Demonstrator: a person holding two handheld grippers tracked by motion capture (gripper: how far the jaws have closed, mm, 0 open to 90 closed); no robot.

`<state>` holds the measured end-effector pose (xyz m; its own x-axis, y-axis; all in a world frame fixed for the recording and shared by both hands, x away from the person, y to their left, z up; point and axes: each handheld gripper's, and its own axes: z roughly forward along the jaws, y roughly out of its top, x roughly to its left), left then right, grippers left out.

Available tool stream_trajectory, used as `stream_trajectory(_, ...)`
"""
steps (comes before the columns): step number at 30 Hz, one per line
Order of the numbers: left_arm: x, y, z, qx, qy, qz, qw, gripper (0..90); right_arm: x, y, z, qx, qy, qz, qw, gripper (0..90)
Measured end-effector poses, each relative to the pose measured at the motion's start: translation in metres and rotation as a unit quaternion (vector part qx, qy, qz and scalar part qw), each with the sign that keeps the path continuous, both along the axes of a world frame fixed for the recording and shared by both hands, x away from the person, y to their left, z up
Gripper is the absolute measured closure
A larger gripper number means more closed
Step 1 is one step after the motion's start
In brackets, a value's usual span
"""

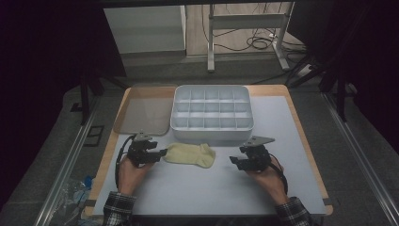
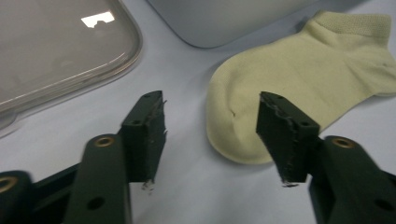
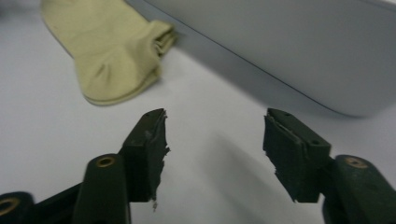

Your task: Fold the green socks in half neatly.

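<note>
Pale yellow knit, a short ankle sock [image 1: 191, 154] lies flat on the grey table [image 1: 197, 193], just near of the white compartment box [image 1: 211, 114] and between the two grippers. A clear lid [image 1: 143, 109] rests to the left of the box, its compartments bare as far as I can see. The left gripper [image 1: 160, 152] sits at the sock's toe end; from the left gripper view its fingers [image 2: 148, 122] stand apart with nothing pinched, the toe [image 2: 233, 130] lying just beyond and partly behind the right-hand one. The right gripper [image 1: 236, 162] hovers a little to the right of the cuff, not touching it; in the right gripper view its fingers [image 3: 148, 140] are likewise spread over bare table, the cuff [image 3: 159, 37] off to the far left and the box wall across the far side. I judge this to be the approach before picking the sock up, probably to fold or roll it for the box. The next move seems to call for the left gripper to slide forward so the toe sits squarely between the fingers, then close, while the right gripper moves left to the cuff.
</note>
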<state>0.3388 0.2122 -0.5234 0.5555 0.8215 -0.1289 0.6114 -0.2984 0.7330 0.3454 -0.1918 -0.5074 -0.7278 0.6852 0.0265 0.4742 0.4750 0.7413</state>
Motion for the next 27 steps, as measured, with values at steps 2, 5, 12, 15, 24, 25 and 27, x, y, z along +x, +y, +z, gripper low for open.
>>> stream_trajectory(2,0.001,-0.001,0.000,0.001,0.001,-0.002,1.0000,47.2,0.003,0.005,0.000,0.006,0.009,0.008,0.9999,46.3)
stream_trajectory(5,0.005,-0.003,-0.002,-0.001,0.002,-0.008,1.0000,51.6,0.008,0.014,0.001,0.005,0.015,0.022,0.9996,53.3)
stream_trajectory(12,0.010,-0.004,-0.004,-0.007,0.002,-0.010,0.9999,55.7,0.016,0.033,0.003,0.002,0.009,0.039,0.9992,64.3)
stream_trajectory(15,0.009,-0.006,-0.006,0.001,-0.010,-0.013,0.9999,55.1,0.020,0.048,0.004,0.008,0.009,0.051,0.9986,65.2)
stream_trajectory(24,0.011,-0.008,-0.014,0.010,-0.012,-0.015,0.9998,58.1,0.033,0.074,-0.004,0.003,0.015,0.056,0.9983,63.4)
stream_trajectory(25,0.011,-0.009,-0.016,0.013,-0.012,-0.014,0.9997,58.9,0.035,0.076,-0.007,0.000,0.018,0.054,0.9984,62.9)
stream_trajectory(27,0.012,-0.011,-0.019,0.023,-0.011,-0.012,0.9996,59.4,0.036,0.079,-0.011,-0.008,0.021,0.055,0.9983,61.8)
